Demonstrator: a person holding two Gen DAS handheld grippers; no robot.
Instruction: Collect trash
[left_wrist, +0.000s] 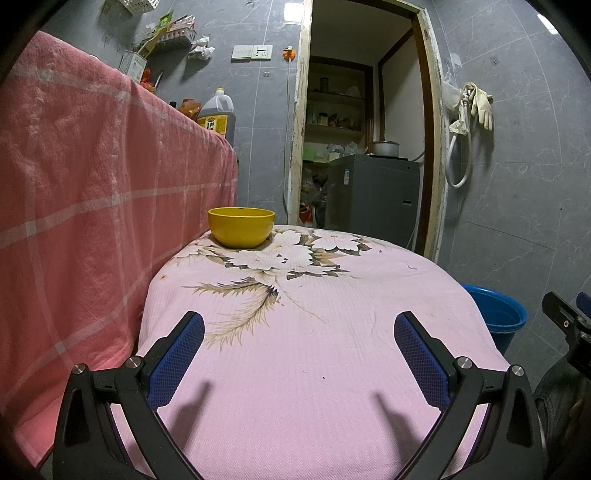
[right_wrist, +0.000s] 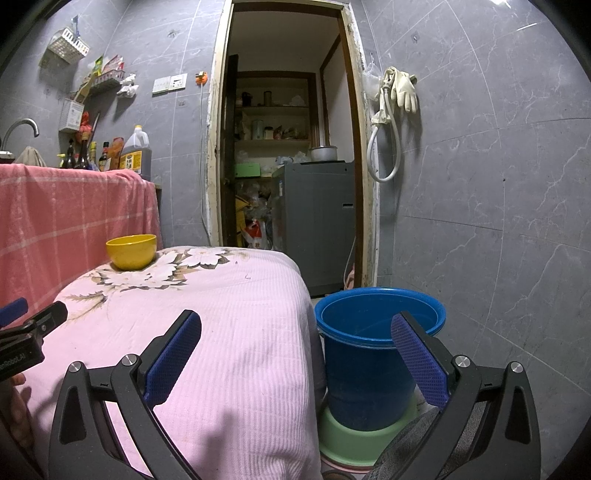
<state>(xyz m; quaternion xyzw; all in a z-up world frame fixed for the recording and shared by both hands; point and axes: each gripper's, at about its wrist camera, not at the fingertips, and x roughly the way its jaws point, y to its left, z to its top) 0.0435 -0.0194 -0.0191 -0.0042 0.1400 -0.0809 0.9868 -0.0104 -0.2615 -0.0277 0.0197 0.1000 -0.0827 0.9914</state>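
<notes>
A yellow bowl (left_wrist: 241, 231) stands at the far left corner of a table covered with a pink flowered cloth (left_wrist: 314, 332); it also shows in the right wrist view (right_wrist: 131, 252). A blue bucket (right_wrist: 373, 350) stands on the floor to the right of the table, on a green basin (right_wrist: 351, 439); its rim shows in the left wrist view (left_wrist: 496, 314). My left gripper (left_wrist: 299, 339) is open and empty above the near part of the cloth. My right gripper (right_wrist: 295, 341) is open and empty over the table's right edge, beside the bucket. No loose trash shows on the cloth.
A counter draped in a red checked towel (left_wrist: 92, 184) runs along the left, with an oil jug (left_wrist: 218, 114) and bottles (right_wrist: 86, 155) on it. A doorway ahead opens on a grey appliance (right_wrist: 314, 225) and shelves. Rubber gloves (right_wrist: 404, 90) and a hose hang on the tiled wall.
</notes>
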